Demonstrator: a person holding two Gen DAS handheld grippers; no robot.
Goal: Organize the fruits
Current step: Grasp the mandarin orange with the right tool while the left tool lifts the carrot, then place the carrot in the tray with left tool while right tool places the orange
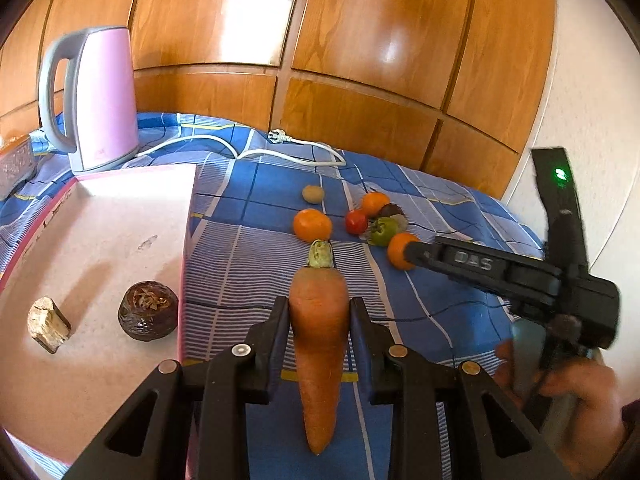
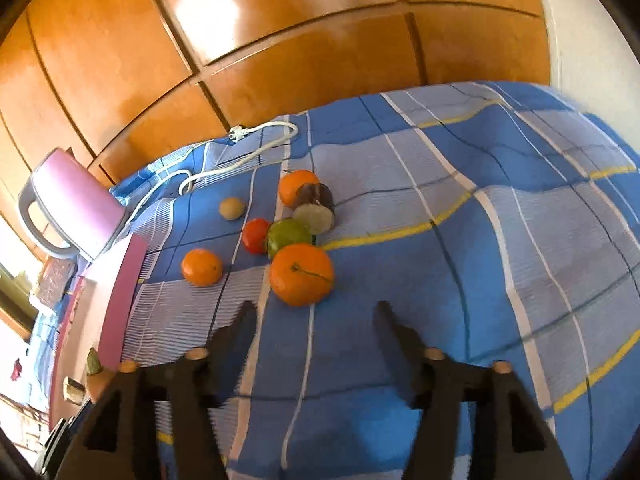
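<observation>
**Carrot clamped on the left, right gripper spread before the oranges**

Left gripper (image 1: 319, 312) has its two black fingers pressed on either side of a carrot (image 1: 320, 340), stem end pointing forward, tip hanging back toward my camera. I'm holding it above the blue checked cloth (image 1: 420, 320), just right of the pink tray (image 1: 100, 248). On that tray sit a dark brown round fruit (image 1: 148, 311) and a pale chunk (image 1: 49, 323) I can't identify, a little apart from each other.

Right gripper (image 2: 314, 312) is spread wide, nothing between its fingers, tilted and aimed at the nearest orange (image 2: 301, 275), which lies just ahead of the fingertips. From the left camera I see it reaching in from the right, my hand (image 1: 568, 380) on the grip, its nose at that same orange (image 1: 400, 251).

Behind it, the cluster: a green fruit (image 2: 289, 236) touching a red tomato (image 2: 257, 235), a cut dark piece (image 2: 316, 207) against another orange (image 2: 298, 186), a third orange (image 2: 202, 267) off to the left, a small brownish fruit (image 2: 232, 208) farther back.

A pink kettle (image 1: 100, 100) stands at the tray's far corner, its white cord (image 1: 280, 148) trailing over the cloth. Glossy wood panels (image 1: 320, 40) close off the back; the cloth runs open to the right of the fruit.
</observation>
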